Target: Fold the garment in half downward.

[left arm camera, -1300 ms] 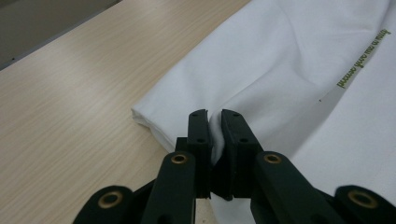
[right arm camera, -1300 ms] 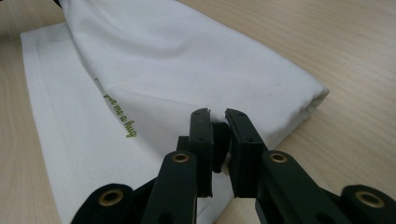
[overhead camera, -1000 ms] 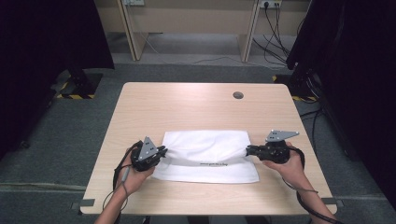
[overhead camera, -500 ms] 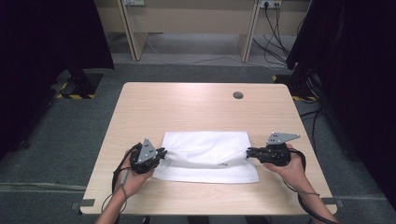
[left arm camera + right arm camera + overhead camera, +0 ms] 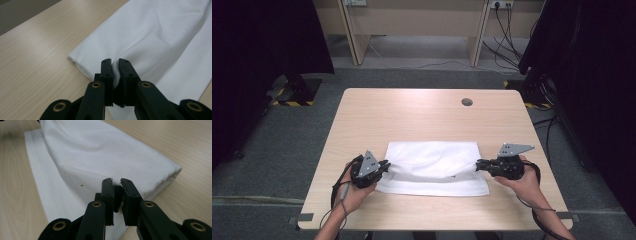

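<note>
A white folded cloth [image 5: 432, 167] lies on the near half of the wooden table [image 5: 412, 117]. My left gripper [image 5: 385, 165] is shut on the cloth's left edge, and a pinch of white fabric [image 5: 115, 68] shows between its black jaws. At the other end, my right gripper [image 5: 478, 165] is shut on the cloth's right edge, with the fabric [image 5: 117, 186] caught between its jaws. The upper layer of the cloth [image 5: 100, 152] is lifted and stretched between the two grippers, over a flat lower layer [image 5: 42, 170]. A hand holds each gripper from the near side.
A round cable hole [image 5: 467, 102] sits at the table's far right. Dark curtains [image 5: 262, 40] hang at both sides, and desk legs with cables [image 5: 502, 20] stand beyond the table. Bare wood lies on the far half of the table.
The lifted upper layer of the cloth has been drawn a little toward the near edge; both grippers keep their hold and have barely shifted.
</note>
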A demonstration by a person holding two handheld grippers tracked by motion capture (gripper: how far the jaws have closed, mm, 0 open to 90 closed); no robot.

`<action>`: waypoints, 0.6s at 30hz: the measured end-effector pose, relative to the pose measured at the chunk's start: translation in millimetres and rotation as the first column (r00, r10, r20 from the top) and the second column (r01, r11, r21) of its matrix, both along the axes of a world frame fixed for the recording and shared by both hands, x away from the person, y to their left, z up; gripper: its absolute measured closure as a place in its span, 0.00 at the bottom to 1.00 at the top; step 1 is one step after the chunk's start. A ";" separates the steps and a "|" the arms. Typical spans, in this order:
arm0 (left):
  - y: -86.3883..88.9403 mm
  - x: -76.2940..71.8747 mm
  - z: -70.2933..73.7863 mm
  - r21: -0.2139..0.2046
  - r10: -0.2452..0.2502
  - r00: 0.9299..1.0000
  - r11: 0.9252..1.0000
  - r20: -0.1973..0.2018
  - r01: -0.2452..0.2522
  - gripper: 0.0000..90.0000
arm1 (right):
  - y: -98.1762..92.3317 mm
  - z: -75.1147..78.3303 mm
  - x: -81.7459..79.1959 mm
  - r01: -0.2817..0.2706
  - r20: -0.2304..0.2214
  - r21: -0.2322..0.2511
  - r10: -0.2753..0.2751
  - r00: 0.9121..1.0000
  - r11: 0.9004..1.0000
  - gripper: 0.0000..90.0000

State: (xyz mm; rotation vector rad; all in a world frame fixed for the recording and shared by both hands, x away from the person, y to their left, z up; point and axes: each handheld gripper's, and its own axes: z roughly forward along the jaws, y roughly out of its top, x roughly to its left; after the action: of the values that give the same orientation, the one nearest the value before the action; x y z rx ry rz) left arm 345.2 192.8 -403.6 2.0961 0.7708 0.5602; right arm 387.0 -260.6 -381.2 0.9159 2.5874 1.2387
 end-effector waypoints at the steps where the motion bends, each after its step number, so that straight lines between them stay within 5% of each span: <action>1: 0.1 -1.0 0.8 0.002 -0.003 1.000 1.000 0.003 0.003 0.91 | 0.0 0.0 0.0 0.000 0.000 0.000 0.000 1.000 1.000 0.91; 18: 2.4 -8.8 -0.3 -0.002 -0.005 1.000 1.000 0.006 0.005 0.91 | -0.1 0.6 -7.7 -0.018 0.001 -0.003 0.018 1.000 1.000 0.91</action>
State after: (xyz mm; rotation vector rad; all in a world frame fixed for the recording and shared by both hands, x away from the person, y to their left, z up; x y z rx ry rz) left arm 336.4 195.2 -404.0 2.0926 0.7623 0.5625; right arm 379.2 -260.7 -380.6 0.8931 2.6019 1.2386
